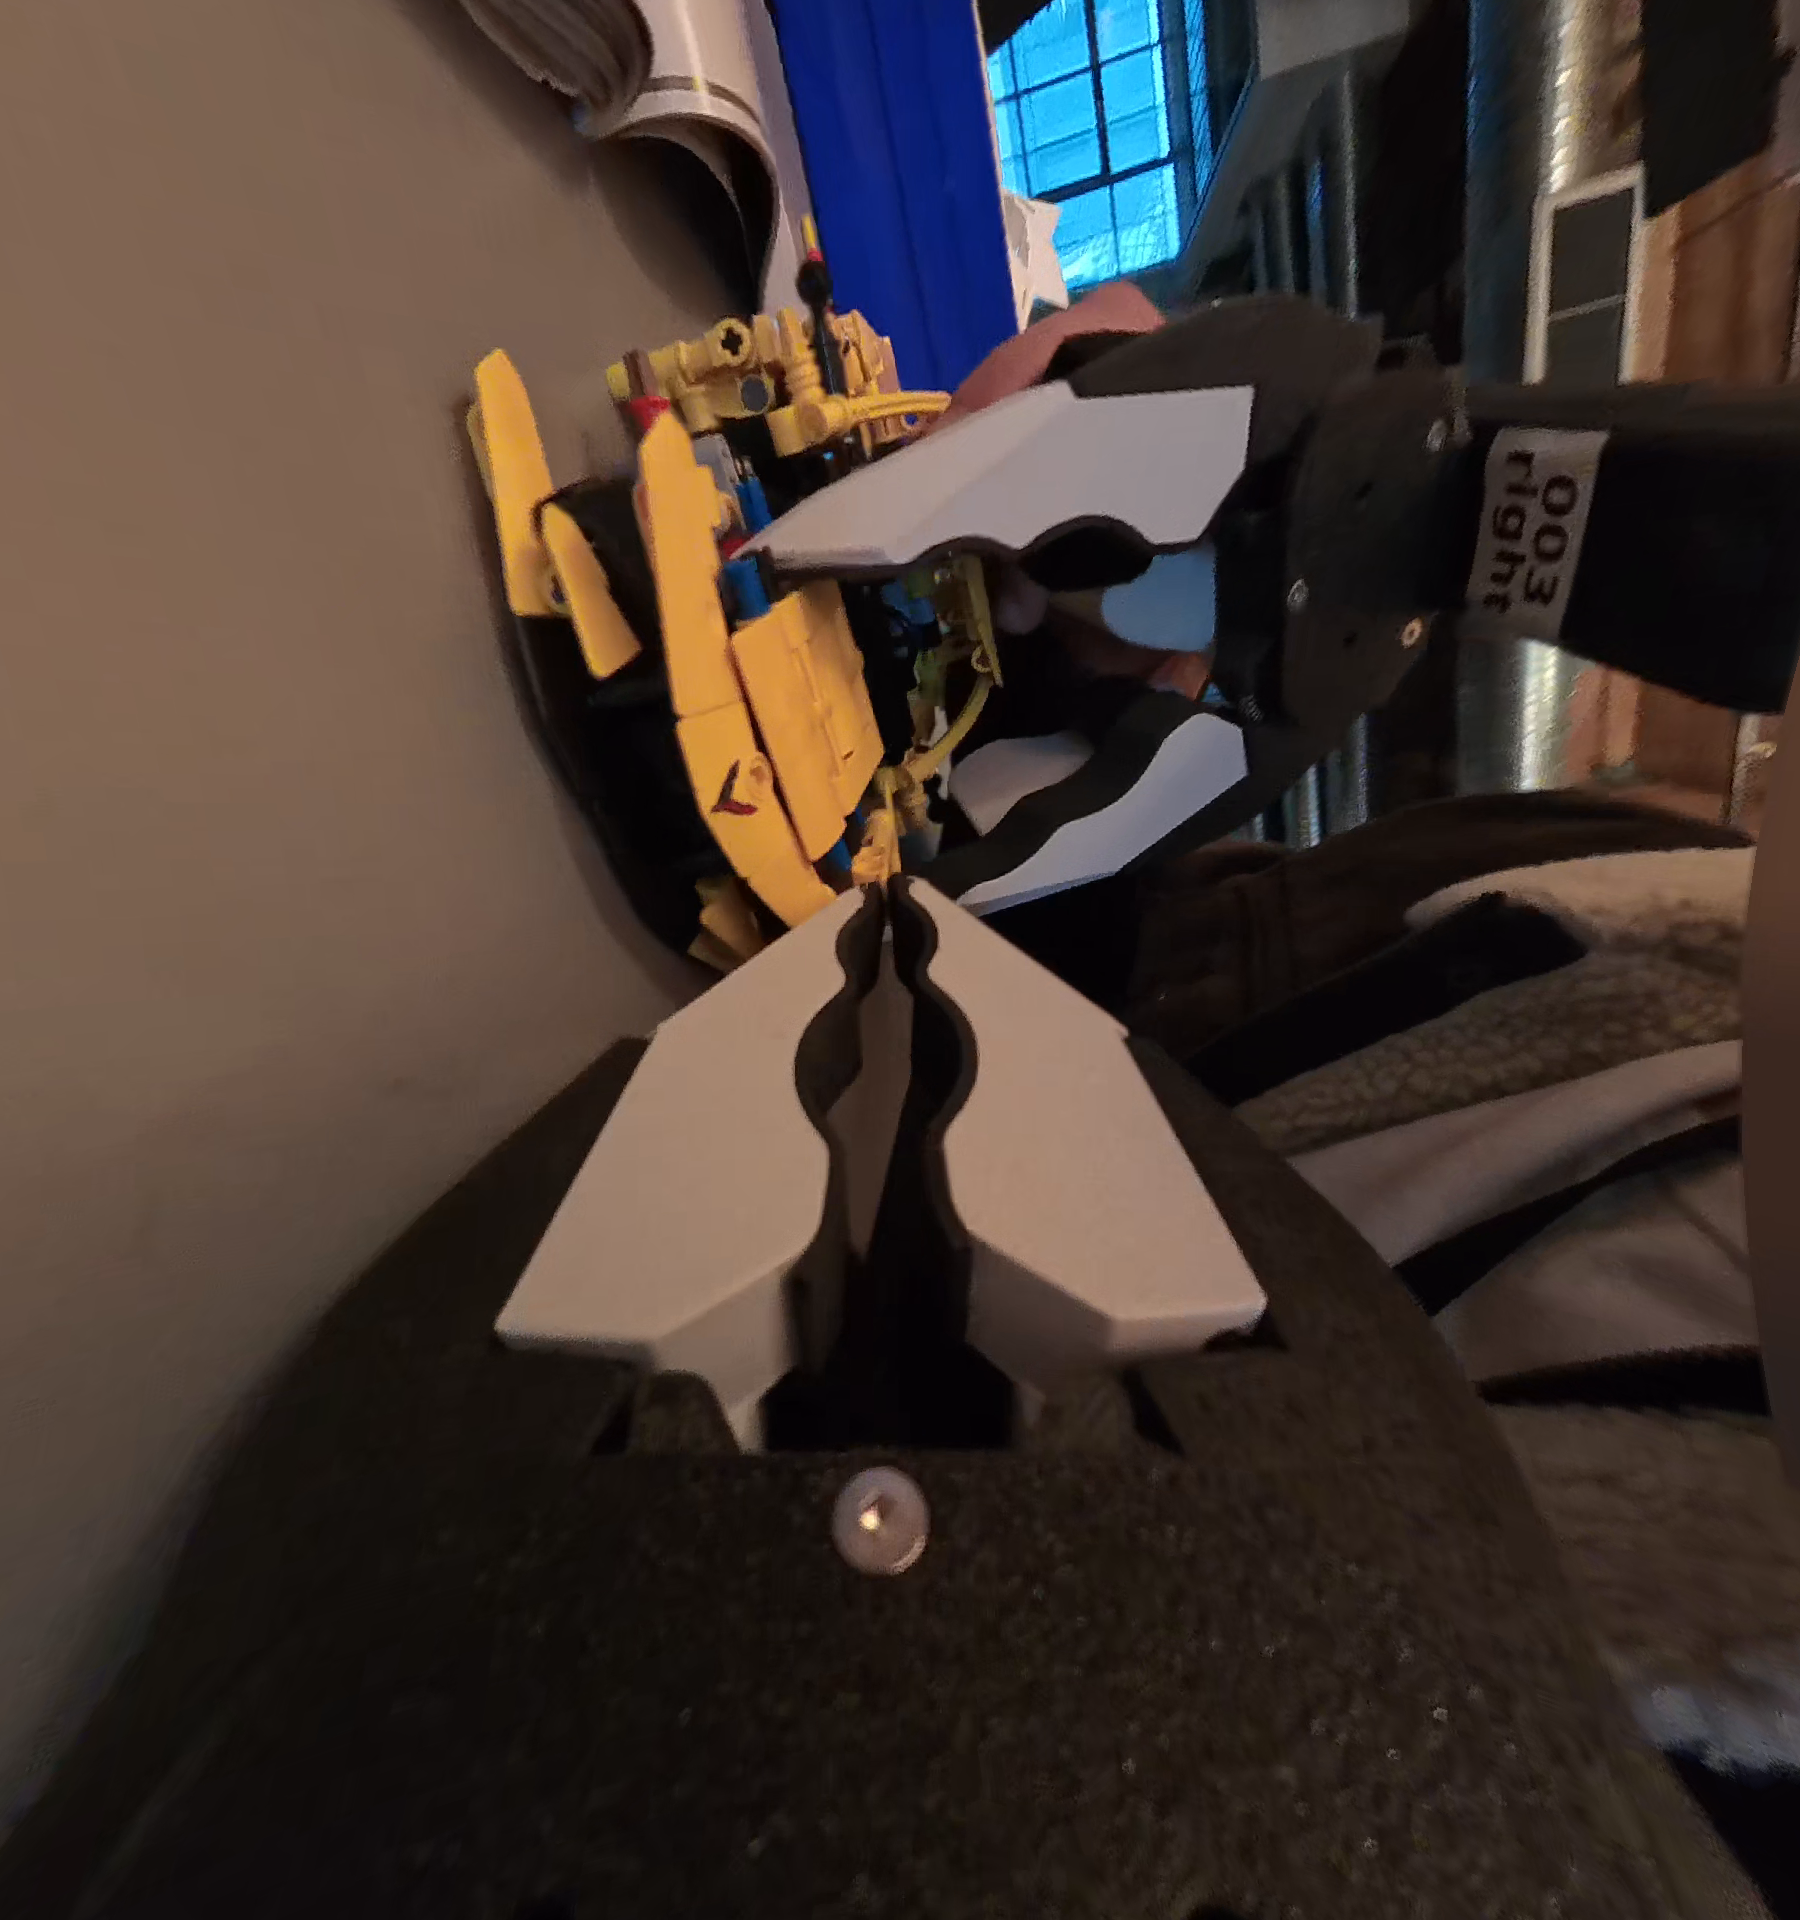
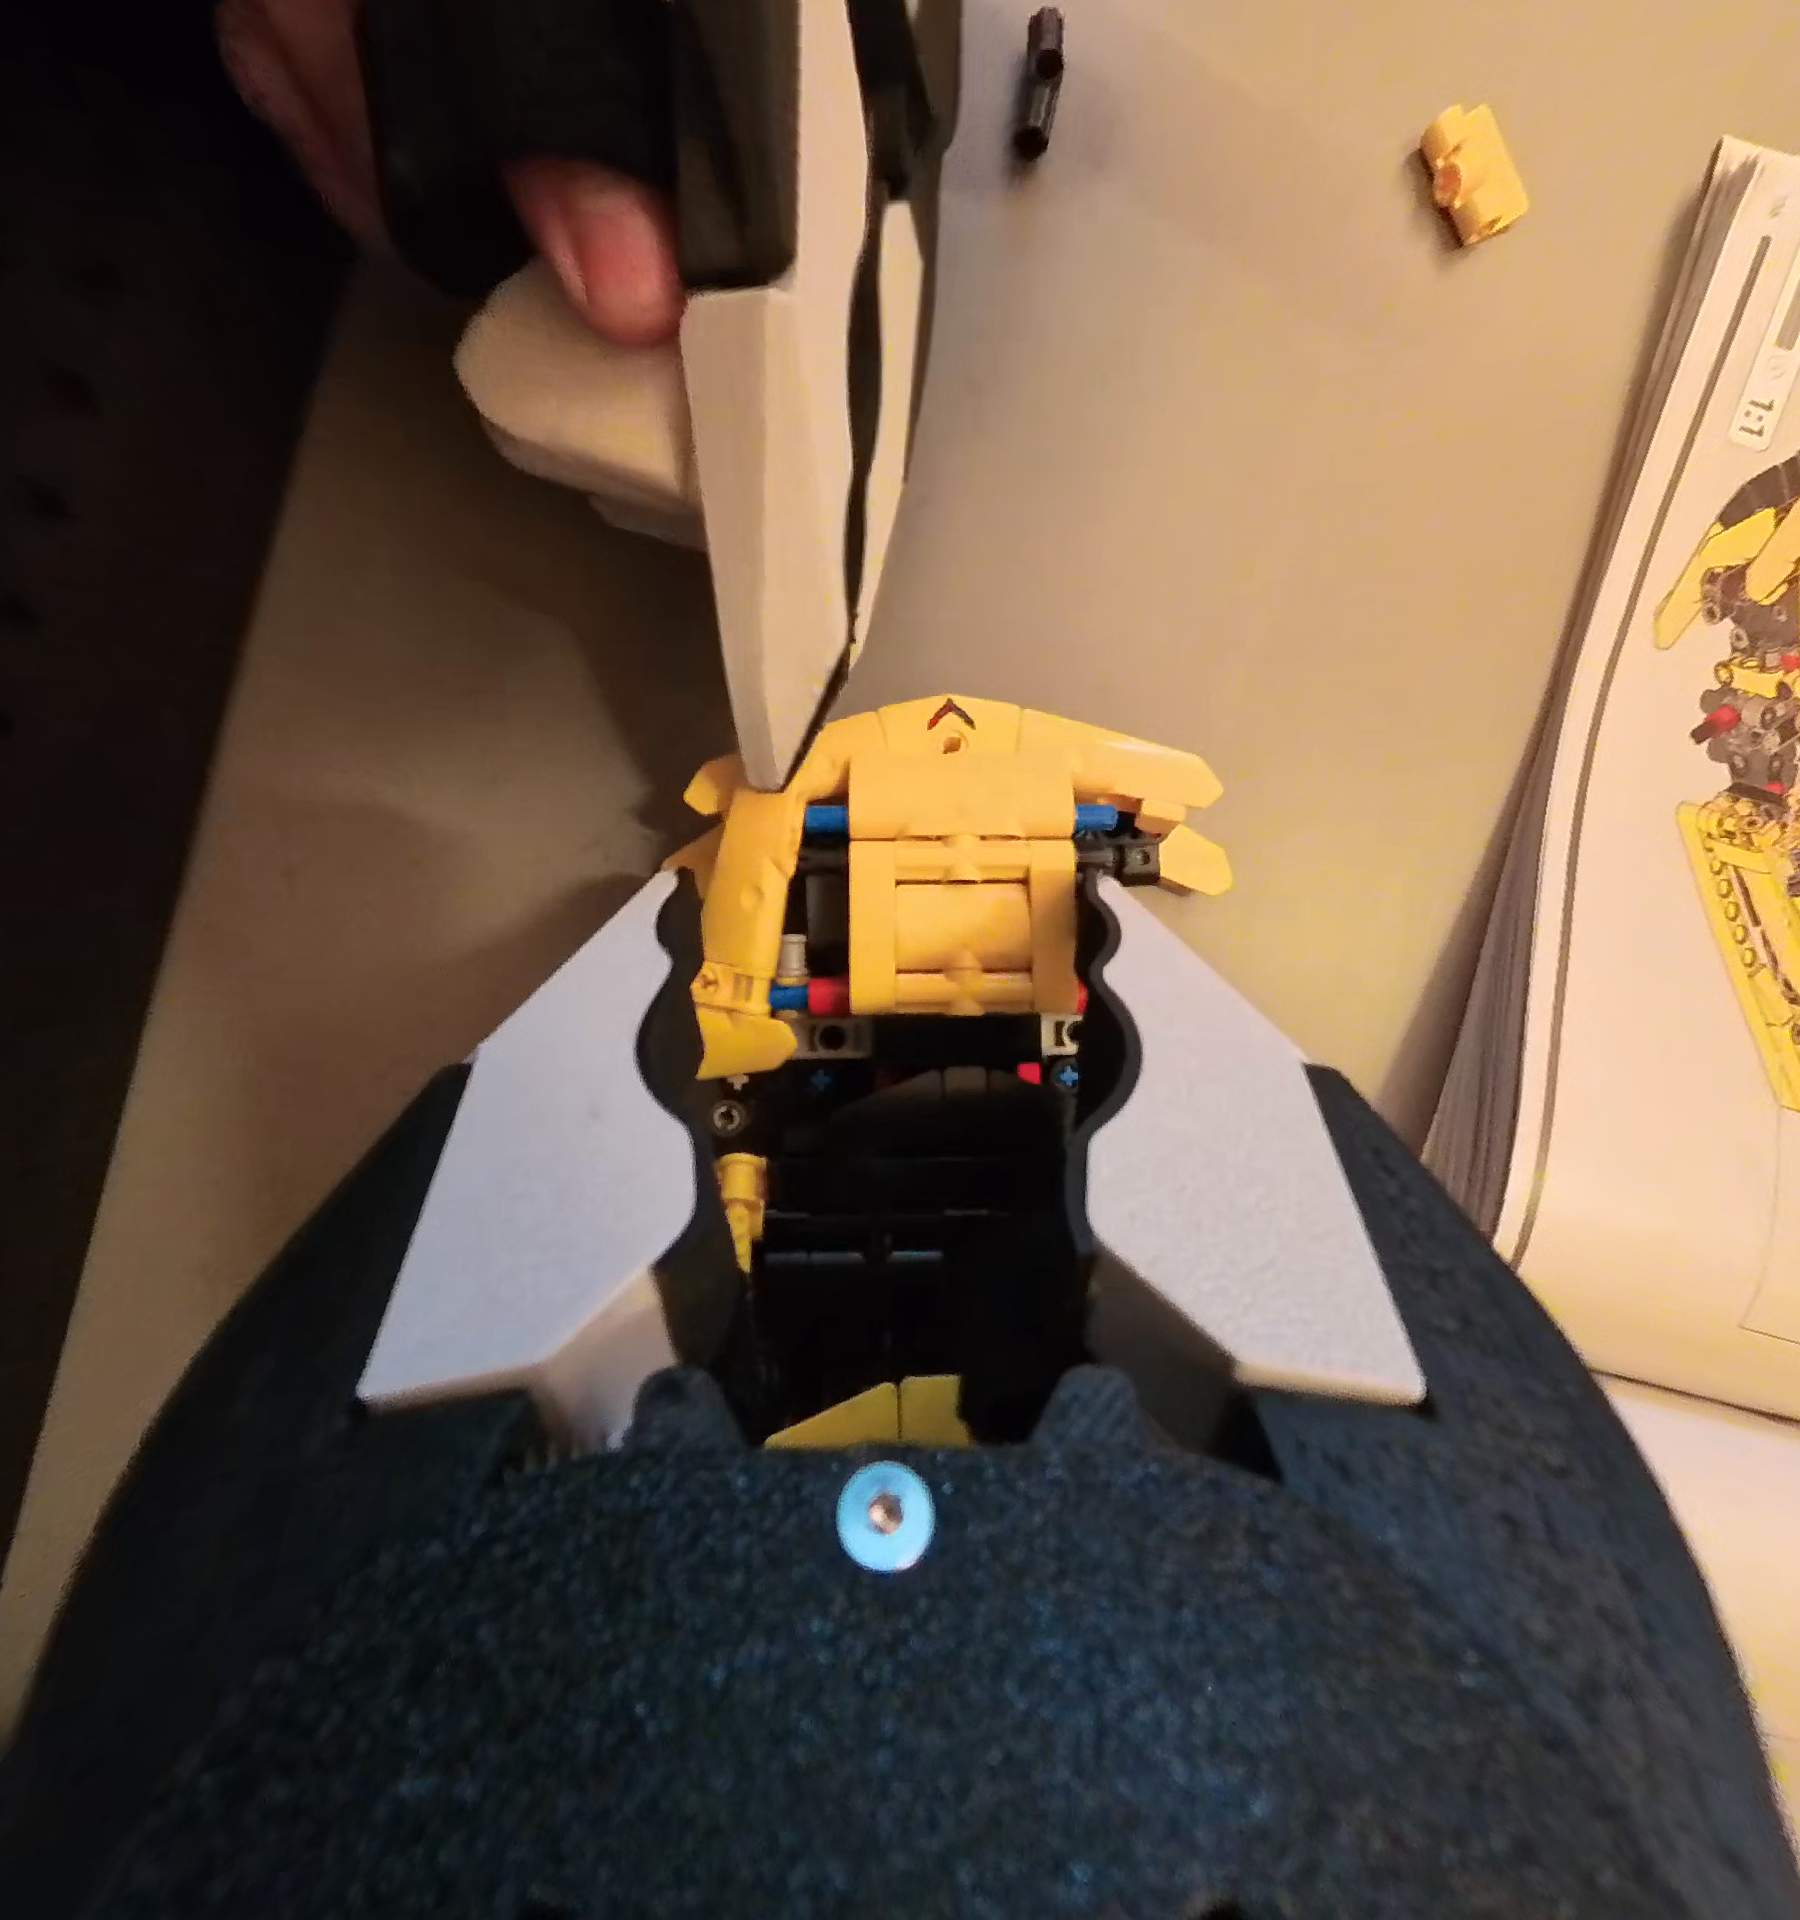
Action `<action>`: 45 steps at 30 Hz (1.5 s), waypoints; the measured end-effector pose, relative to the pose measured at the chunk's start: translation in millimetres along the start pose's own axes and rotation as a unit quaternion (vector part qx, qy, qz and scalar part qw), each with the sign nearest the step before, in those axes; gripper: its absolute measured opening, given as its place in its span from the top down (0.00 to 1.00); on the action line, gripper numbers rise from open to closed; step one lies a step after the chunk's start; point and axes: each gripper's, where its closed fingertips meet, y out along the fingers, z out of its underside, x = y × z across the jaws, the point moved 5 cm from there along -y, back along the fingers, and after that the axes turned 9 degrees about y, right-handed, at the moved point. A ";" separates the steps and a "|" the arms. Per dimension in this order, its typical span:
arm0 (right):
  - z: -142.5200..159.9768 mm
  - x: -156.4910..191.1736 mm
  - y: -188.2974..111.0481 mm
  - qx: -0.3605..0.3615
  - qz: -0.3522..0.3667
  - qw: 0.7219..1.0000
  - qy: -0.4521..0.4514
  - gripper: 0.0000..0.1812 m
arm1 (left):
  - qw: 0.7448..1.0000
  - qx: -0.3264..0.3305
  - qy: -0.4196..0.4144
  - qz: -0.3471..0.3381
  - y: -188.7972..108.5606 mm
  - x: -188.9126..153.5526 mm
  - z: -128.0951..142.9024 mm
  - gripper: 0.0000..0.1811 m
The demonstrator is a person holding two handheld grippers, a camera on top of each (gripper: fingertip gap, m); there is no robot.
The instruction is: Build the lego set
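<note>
A yellow and black toy car (image 2: 937, 904) sits on a pale table (image 2: 1239, 520), held between the spread fingers of the right claw (image 2: 891, 883), which grips its black body on both sides. The left claw (image 2: 792, 774), its fingers pressed together, touches the car's yellow front corner with its tips. Beyond the claws lie a small yellow brick (image 2: 1472, 171) and a black pin (image 2: 1039, 83). An open instruction booklet (image 2: 1644, 779) rests to the right.

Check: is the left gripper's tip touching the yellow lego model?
Touching. In the right wrist view the left gripper, jaws shut, presses its tip on the yellow lego model at its far-left corner, no gap visible. The right gripper straddles the model's body.
</note>
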 end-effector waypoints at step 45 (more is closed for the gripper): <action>0.5 -5.4 -2.5 -0.010 -0.010 1.000 0.025 0.64 | 0.998 -0.046 -0.001 -0.044 1.1 2.2 3.9 1.00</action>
